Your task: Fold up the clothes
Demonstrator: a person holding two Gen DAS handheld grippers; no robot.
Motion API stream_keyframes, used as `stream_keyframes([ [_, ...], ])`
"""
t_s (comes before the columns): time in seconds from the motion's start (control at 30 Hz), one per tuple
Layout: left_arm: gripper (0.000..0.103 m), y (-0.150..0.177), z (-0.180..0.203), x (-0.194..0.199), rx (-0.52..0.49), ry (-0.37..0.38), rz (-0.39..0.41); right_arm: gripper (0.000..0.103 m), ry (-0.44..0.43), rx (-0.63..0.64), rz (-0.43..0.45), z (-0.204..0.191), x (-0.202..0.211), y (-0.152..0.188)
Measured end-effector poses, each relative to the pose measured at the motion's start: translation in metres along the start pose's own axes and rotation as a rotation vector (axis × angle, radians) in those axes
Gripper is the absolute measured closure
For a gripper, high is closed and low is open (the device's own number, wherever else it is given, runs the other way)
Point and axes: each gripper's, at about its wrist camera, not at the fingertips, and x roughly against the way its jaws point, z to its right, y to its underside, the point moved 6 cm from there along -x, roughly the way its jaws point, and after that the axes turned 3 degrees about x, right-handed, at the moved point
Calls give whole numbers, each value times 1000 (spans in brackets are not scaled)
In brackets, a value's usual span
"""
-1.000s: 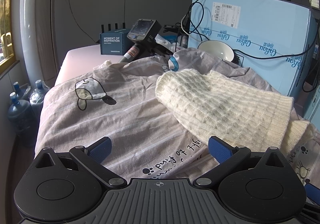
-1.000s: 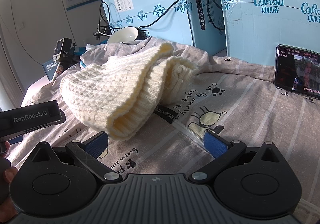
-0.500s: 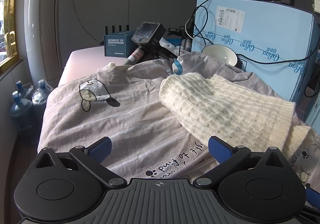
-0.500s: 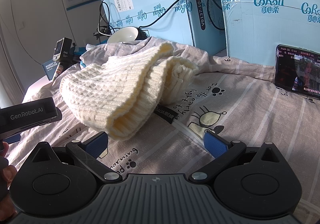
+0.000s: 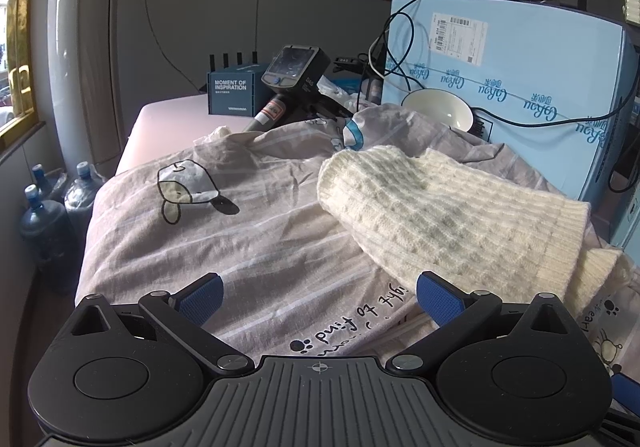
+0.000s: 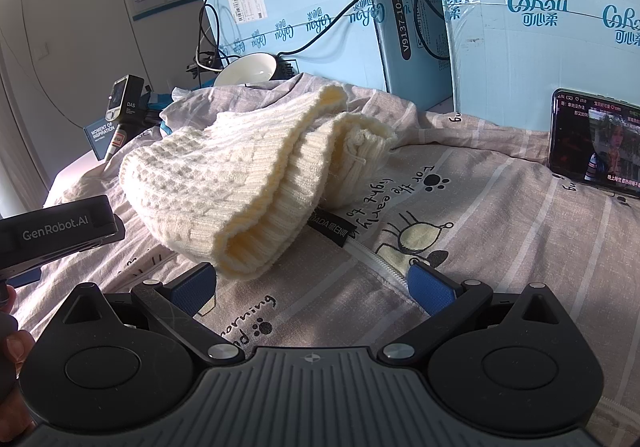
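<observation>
Right wrist view: cream knit sweater (image 6: pixel 248 183) lies just ahead-left, ribbed hem nearest the wide-open, empty right gripper (image 6: pixel 312 285); left gripper (image 5: pixel 318 297) equally spread, empty

Cream knit sweater (image 5: pixel 452 215) bunched on striped cartoon-print quilt (image 5: pixel 224 239). Left gripper (image 5: pixel 318 293) spread wide, empty, just short of sweater. White bowl (image 5: pixel 438 109) beyond sweater, possibly touching blue carton (image 5: pixel 520 87).

A cream waffle-knit sweater (image 6: pixel 224 175) lies folded in a loose bundle, centre-left of the right wrist view, ribbed hem open toward the camera, resting on the quilt (image 6: pixel 500 231).
</observation>
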Motion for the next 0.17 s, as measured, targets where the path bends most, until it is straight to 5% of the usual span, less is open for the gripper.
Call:
stream_keyframes([
  [0.17,0,1,2,-1,-9,2,-5,0,0,0,0,0,0,0],
])
